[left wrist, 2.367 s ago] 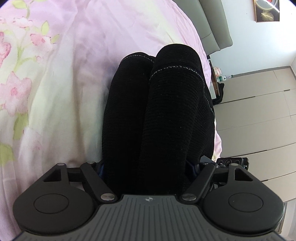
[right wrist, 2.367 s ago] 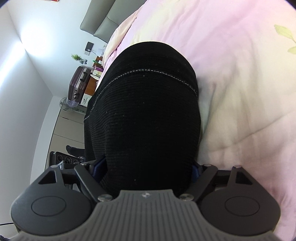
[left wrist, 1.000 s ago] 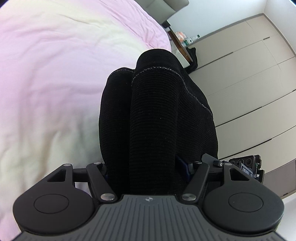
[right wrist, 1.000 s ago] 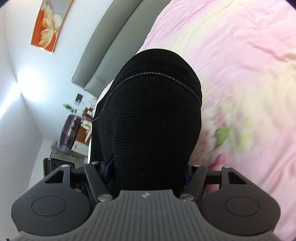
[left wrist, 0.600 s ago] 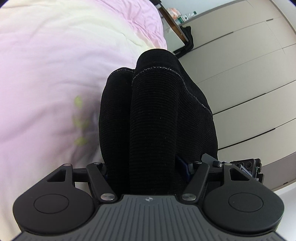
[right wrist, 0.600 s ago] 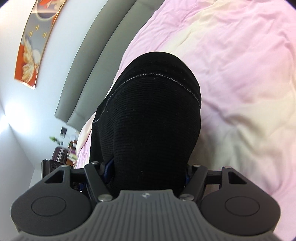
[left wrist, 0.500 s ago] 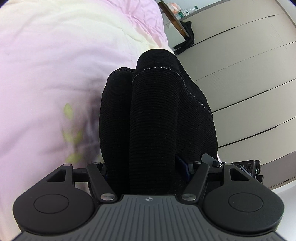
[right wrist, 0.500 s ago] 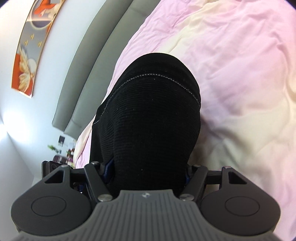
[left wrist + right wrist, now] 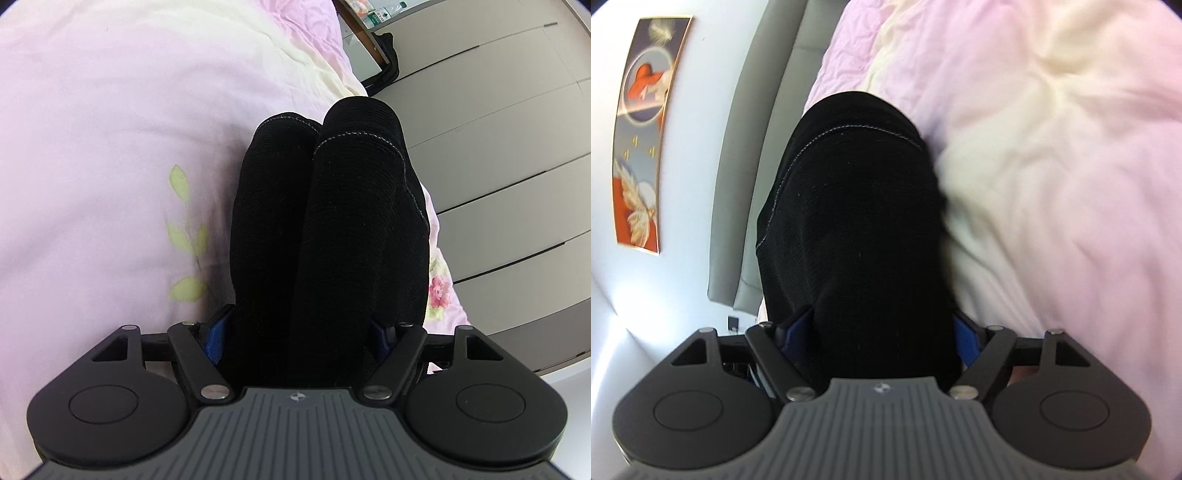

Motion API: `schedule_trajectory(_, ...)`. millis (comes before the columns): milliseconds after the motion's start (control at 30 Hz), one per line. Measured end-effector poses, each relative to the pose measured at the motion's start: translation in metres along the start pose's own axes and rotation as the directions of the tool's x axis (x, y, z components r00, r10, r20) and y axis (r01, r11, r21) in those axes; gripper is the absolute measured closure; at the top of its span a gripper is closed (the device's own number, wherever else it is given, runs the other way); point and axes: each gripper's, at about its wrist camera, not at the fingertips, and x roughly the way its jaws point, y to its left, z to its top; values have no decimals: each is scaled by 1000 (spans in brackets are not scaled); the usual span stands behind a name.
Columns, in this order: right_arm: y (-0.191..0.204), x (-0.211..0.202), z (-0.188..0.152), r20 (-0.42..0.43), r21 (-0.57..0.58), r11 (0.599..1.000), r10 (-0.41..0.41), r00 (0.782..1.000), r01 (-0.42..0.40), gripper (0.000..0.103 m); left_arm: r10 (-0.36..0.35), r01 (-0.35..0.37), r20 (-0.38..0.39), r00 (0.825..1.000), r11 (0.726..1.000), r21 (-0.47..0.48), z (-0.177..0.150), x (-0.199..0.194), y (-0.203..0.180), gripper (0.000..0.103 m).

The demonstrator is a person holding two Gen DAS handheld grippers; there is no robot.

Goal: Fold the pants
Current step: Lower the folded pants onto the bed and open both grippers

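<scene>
Left hand-held gripper (image 9: 301,332): my blue pads (image 9: 215,334) are clamped on a thick bunch of the pants (image 9: 325,236), cloth filling the gap between them.
Right hand-held gripper (image 9: 882,332): my blue pads (image 9: 964,338) are clamped on a second bunch of the pants (image 9: 857,236).
Pants: black ribbed cloth with a pale stitched seam; in my left view it shows as two rounded lobes side by side, in my right view as one rounded mass.
Pants position: held over the bed (image 9: 110,147), near its edge in my left view.
Bed: pink and cream cover with green leaf and pink flower print.
Surroundings: grey headboard (image 9: 757,155) and framed picture (image 9: 639,136) in my right view; pale cupboard fronts (image 9: 498,166) in my left view.
</scene>
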Motion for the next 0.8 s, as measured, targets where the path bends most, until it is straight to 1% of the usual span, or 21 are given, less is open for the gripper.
schedule_trajectory(33, 1, -9, -11, 6, 8, 1000, -7, 1000, 7, 31, 14, -14, 4, 1000, 1000, 8, -4, -3, -3, 18)
schedule_trajectory(100, 2, -19, -18, 8, 21, 1000, -20, 1000, 19, 31, 50, -51, 22, 998, 998, 31, -13, -16, -11, 18)
schedule_trajectory(167, 5, -27, -27, -15, 32, 999, -40, 999, 40, 32, 87, -88, 33, 996, 995, 48, -20, -24, -16, 18)
schedule_trajectory(233, 9, -30, -40, -59, 14, 994, -105, 993, 106, 37, 121, -122, 22, 992, 991, 51, -24, -29, -20, 17)
schedule_trajectory(300, 11, -35, -49, -83, -5, 983, -184, 979, 185, 44, 160, -159, -9, 987, 986, 44, -31, -31, -23, 16)
schedule_trajectory(400, 23, -42, -56, -75, 9, 965, -259, 963, 260, 44, 223, -222, -7, 975, 972, 71, -38, -34, -37, 16)
schedule_trajectory(467, 37, -45, -55, -68, 14, 944, -328, 942, 330, 45, 267, -265, -3, 964, 959, 100, -43, -38, -50, 17)
schedule_trajectory(500, 46, -45, -55, -62, 6, 932, -361, 930, 362, 44, 294, -292, 2, 956, 948, 126, -51, -44, -57, 17)
schedule_trajectory(533, 59, -45, -64, -57, -10, 915, -402, 914, 403, 43, 319, -316, 3, 948, 937, 149, -56, -48, -64, 19)
schedule_trajectory(567, 69, -48, -69, -50, -24, 899, -438, 898, 438, 42, 354, -349, 5, 935, 921, 172, -68, -58, -66, 20)
schedule_trajectory(600, 81, -51, -74, -37, -46, 882, -470, 882, 468, 38, 384, -378, 10, 923, 906, 189, -73, -63, -72, 20)
schedule_trajectory(667, 107, -57, -87, 15, -102, 857, -506, 863, 504, 36, 416, -413, 33, 909, 884, 218, -83, -75, -87, 20)
schedule_trajectory(700, 123, -60, -94, 48, -141, 846, -513, 857, 515, 32, 425, -425, 51, 904, 875, 232, -84, -78, -97, 19)
schedule_trajectory(733, 138, -63, -101, 79, -180, 834, -517, 853, 522, 28, 431, -435, 72, 899, 866, 247, -90, -86, -105, 14)
schedule_trajectory(800, 167, -68, -115, 141, -244, 805, -522, 841, 540, 23, 443, -457, 114, 889, 847, 272, -98, -95, -123, 12)
